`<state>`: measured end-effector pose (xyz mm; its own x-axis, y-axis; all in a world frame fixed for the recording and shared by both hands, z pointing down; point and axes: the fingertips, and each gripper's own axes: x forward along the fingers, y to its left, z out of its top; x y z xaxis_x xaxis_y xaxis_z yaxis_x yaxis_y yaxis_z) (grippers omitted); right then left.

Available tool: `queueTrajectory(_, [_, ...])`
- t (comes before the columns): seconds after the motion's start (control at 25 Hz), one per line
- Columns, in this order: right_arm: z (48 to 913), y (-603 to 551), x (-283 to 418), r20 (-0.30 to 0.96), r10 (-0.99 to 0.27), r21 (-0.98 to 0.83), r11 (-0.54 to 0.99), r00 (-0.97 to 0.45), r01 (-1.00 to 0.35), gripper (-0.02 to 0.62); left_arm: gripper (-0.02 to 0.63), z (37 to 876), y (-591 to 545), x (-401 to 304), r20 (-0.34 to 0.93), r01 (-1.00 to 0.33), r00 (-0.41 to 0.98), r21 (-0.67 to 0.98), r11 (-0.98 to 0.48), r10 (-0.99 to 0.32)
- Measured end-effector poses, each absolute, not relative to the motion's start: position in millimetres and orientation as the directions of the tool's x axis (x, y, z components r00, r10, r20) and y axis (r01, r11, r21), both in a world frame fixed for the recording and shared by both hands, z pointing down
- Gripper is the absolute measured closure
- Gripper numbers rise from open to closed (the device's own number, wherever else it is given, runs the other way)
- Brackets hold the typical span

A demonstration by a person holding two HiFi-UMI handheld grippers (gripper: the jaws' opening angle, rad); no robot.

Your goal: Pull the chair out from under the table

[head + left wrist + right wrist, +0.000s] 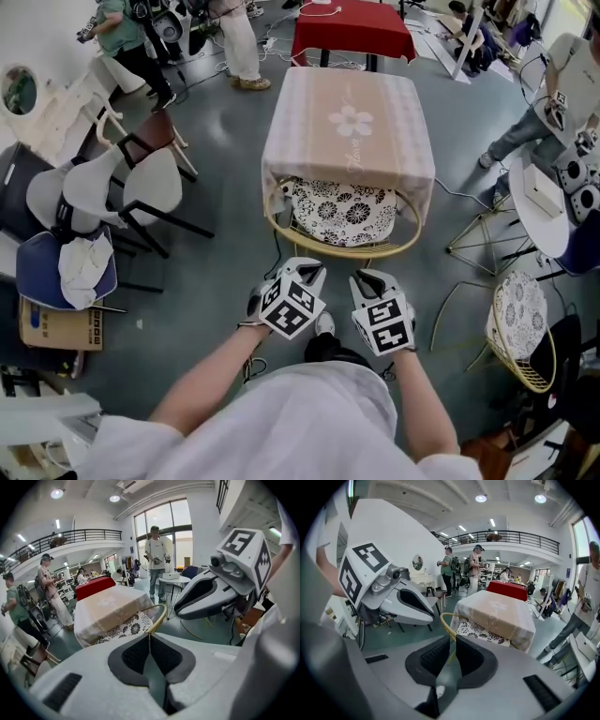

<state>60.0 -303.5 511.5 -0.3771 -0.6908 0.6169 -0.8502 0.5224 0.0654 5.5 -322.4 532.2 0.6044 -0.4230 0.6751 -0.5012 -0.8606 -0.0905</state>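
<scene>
The chair (342, 211) has a golden hoop frame and a black-and-white floral cushion. It is tucked under the square table (347, 122), which wears a pale pink cloth. My left gripper (305, 269) and right gripper (367, 277) hang side by side just short of the chair's near rim (375, 251), both shut with nothing held. In the left gripper view the shut jaws (149, 634) point at the rim (159, 616) and cushion (124, 629). The right gripper view shows the shut jaws (453, 637) just below the rim (446, 625), with the table (497, 611) behind.
White chairs (122, 187), a blue chair with a cloth (70, 267) and a cardboard box (61, 328) crowd the left. At the right stand another wire chair (520, 323) and a round white table (544, 202). A red table (352, 23) and people stand beyond.
</scene>
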Motion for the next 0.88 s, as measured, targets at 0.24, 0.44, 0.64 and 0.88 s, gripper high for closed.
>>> queueTrajectory(0.24, [529.1,-320.7,62.1,0.661,-0.65,0.152,0.605,-0.375,-0.782,0.589,0.598,552.0,-344.6,5.2,0.713,-0.436,0.57,-0.159,-0.886,-0.408])
queueTrajectory(0.44, [543.5,-332.5,70.4,0.7,-0.617,0.191,0.647,-0.359,-0.738,0.587,0.566,567.0,-358.8,6.6,0.744,-0.381,0.543,-0.195,-0.904,-0.39])
queueTrajectory(0.64, [562.7,-339.1,75.9,0.751,-0.571,0.259,0.716,-0.331,-0.648,0.515,0.526,585.5,-363.0,0.3,0.792,-0.281,0.499,-0.237,-0.93,-0.353])
queueTrajectory(0.88, [584.1,-351.3,86.3,0.79,-0.54,0.345,0.782,-0.289,-0.519,0.494,0.462,606.7,-374.0,-0.5,0.84,-0.143,0.446,-0.273,-0.951,-0.308])
